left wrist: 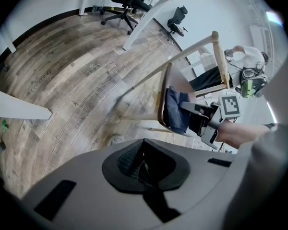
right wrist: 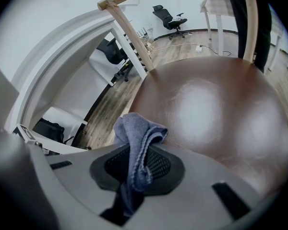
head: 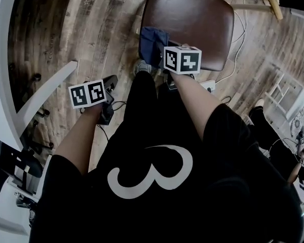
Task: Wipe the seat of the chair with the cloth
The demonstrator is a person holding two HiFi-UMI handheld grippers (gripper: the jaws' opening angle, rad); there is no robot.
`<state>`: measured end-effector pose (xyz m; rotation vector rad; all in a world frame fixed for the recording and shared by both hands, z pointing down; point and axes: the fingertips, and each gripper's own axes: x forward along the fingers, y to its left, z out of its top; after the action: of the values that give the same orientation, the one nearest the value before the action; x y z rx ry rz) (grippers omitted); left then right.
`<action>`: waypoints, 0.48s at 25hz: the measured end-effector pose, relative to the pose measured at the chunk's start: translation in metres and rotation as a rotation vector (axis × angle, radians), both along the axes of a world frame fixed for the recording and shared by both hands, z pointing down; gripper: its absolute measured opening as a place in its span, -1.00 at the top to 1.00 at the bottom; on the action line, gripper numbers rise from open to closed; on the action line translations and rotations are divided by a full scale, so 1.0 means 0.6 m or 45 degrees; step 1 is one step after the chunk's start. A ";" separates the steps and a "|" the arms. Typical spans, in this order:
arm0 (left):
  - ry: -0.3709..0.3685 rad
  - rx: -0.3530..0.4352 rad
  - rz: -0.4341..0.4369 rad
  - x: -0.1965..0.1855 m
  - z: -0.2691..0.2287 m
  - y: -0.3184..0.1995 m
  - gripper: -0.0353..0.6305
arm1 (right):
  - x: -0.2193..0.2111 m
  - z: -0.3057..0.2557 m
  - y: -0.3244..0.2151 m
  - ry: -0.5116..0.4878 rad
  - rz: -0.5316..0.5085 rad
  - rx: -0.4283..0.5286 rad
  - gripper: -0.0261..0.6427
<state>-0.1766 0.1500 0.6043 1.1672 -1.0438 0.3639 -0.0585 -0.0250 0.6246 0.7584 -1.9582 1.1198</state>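
On the left, over the plank floor (head: pixel 66 29), the left gripper (left wrist: pixel 143 165) is held low beside the person's leg, well apart from the chair. Its jaws are drawn together and nothing is seen between them. Its marker cube (head: pixel 87 93) is turned up toward the head camera. A grey shoe (head: pixel 142 66) is seen on the floor between the two grippers.

At centre, the blue cloth (head: pixel 153 40) is pinched between the jaws of the right gripper (right wrist: pixel 137 163). The jaws are closed on a fold of the cloth, and its loose end is bunched above them. The cloth is held at the near left edge of the brown chair seat (head: pixel 192 19). In the left gripper view it is seen lying against that edge. Whether it is pressed onto the top of the seat cannot be told.

The glossy seat is spread out ahead of the right gripper, and pale wooden back posts (right wrist: pixel 129 30) are seen at its far side. On the right, a white cable (head: pixel 239 44) is trailed across the floor beside the chair.
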 end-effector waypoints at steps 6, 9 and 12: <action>-0.007 -0.004 0.022 0.020 -0.002 -0.004 0.86 | 0.048 0.004 -0.008 0.035 0.015 0.011 0.76; -0.012 0.000 0.028 0.034 -0.003 -0.009 0.86 | 0.078 0.005 -0.017 0.042 0.038 0.017 0.76; -0.013 -0.001 0.036 0.053 -0.005 -0.009 0.86 | 0.108 0.007 -0.023 0.057 0.039 0.030 0.76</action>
<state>-0.1448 0.1447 0.6016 1.1813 -1.0368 0.3929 0.0063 -0.0386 0.6288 0.8220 -1.9312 1.0904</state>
